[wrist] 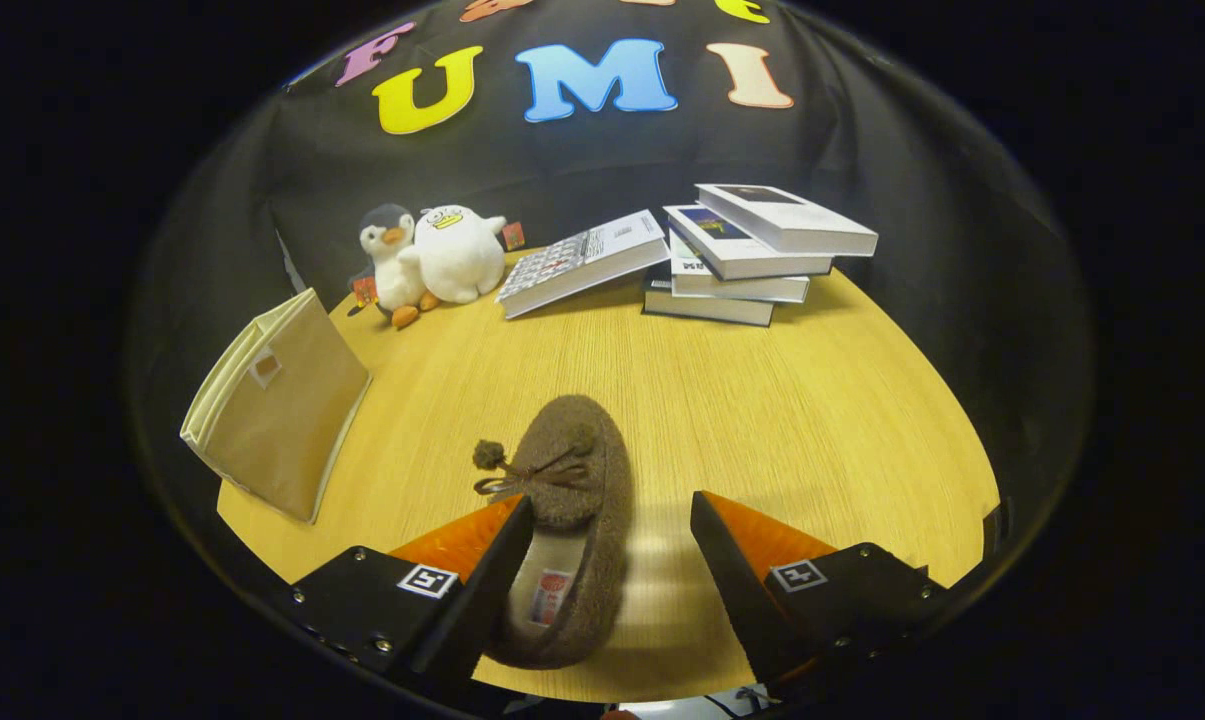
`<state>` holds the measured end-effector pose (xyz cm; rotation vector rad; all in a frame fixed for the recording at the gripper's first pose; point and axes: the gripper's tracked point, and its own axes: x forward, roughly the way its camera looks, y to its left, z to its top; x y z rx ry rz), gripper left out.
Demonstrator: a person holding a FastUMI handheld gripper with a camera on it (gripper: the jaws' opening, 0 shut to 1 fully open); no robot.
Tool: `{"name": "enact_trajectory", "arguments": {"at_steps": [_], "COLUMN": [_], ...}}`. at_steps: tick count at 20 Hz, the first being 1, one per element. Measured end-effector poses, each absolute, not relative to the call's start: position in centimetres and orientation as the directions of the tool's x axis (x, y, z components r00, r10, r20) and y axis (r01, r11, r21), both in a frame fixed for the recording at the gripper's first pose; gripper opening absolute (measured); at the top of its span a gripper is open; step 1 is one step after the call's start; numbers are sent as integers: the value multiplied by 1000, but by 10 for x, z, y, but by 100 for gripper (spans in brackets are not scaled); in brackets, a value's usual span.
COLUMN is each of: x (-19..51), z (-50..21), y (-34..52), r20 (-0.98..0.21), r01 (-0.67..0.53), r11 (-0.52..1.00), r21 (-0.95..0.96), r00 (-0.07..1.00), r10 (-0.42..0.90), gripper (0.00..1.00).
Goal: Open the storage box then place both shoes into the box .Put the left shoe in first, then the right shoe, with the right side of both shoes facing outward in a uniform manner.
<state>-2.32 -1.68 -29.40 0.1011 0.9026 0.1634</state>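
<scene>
Shoe [572, 520] lay at the bottom centre of the frame, a brown fuzzy slipper with a bow and pompom on its vamp, toe pointing up the frame and heel opening toward the camera. It rested on the bench [762, 400] between the fingers [612, 520], closer to the left one, which stood at or over the rim of its opening; whether that finger touched could not be told. The fingers were spread wide, with bare bench between the slipper and the right finger, so nothing was pinched.

Only one slipper was seen, and which foot it belonged to could not be told, so the order might go wrong. The box [280, 405], a beige fabric one at the left of the frame, looked folded flat and leaning, not opened; lifting the slipper before opening it would probably break the sequence. Closing off-centre could push the soft slipper sideways or pinch only the edge, letting it sag or twist and face the wrong way.

Beyond, at the upper frame, stood two plush penguins [427, 258] and a stack of books [732, 260], well apart.
</scene>
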Motion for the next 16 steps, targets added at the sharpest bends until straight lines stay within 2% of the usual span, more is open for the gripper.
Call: {"name": "enact_trajectory", "arguments": {"at_steps": [7, 11, 12, 13, 16], "x": [-35, -39, -37, -36, -35], "z": [-315, -325, -328, -325, -331], "y": [-13, -18, -20, -20, -16], "r20": [-809, -829, -833, -834, -844], "r01": [-174, -160, -146, -131, -98], "r11": [973, 978, 980, 981, 984], "r21": [149, 132, 133, 142, 147], "r00": [545, 523, 520, 518, 507], "r10": [221, 197, 190, 190, 176], "gripper": [97, 97, 86, 80, 41]}}
